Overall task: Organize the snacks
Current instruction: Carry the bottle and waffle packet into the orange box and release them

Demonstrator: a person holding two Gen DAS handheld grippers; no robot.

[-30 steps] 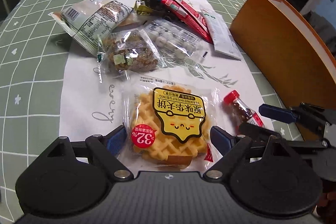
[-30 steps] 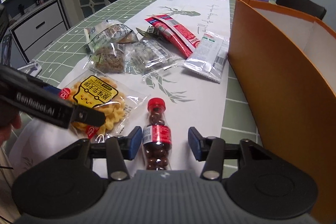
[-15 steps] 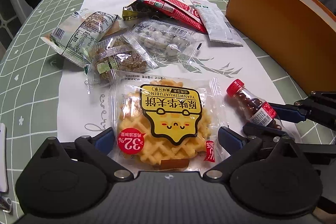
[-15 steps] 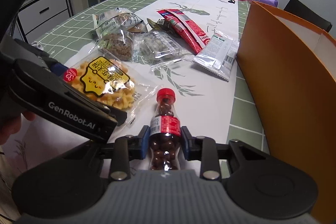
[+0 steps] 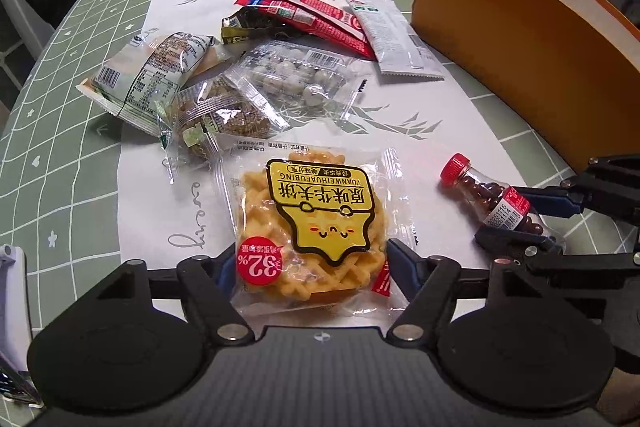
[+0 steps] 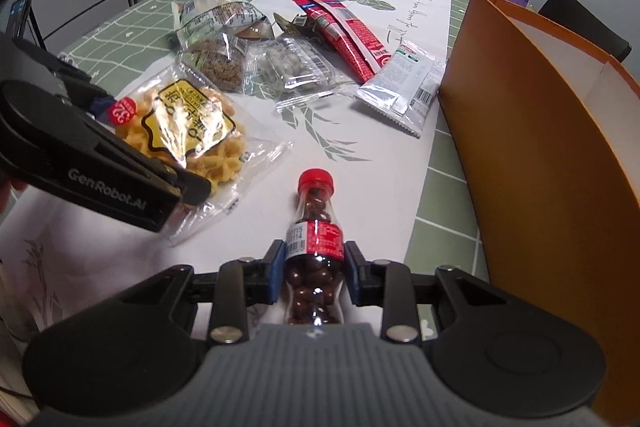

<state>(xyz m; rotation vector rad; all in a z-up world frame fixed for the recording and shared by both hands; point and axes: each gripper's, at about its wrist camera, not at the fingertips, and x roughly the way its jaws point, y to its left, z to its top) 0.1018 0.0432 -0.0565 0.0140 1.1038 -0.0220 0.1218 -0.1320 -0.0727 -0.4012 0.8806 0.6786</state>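
1. In the left wrist view, the waffle packet (image 5: pixel 316 227) is seen at lower centre of the frame, lying on the white table runner (image 5: pixel 400 155), its near end between the blue pads of the left gripper (image 5: pixel 310 267).
2. The left gripper's fingers are closed against the two sides of the packet, so the waffle packet is held at its near end.
3. In the right wrist view, the right gripper (image 6: pixel 314 275) is shown at bottom centre, its blue pads pressed on both sides of the candy bottle (image 6: pixel 314 251) at the red label.
4. The candy bottle, filled with brown chocolate balls and topped by a red cap, is pointed away from the camera along the fingers; whether it is touching the runner cannot be told.
5. In the left wrist view the same bottle is found at the right edge of the frame, clamped between the right gripper's fingers (image 5: pixel 548 201).
6. The orange box (image 6: pixel 540 155) is seen filling the right side of the right wrist view, standing open-topped beside the runner.
7. Further snacks are gathered in the upper middle of the left wrist view: a granola bar packet (image 5: pixel 224 119), a clear pack of white balls (image 5: pixel 296 79), red stick packets (image 5: pixel 308 19), a silver sachet (image 5: pixel 392 39) and a bread packet (image 5: pixel 152 75).
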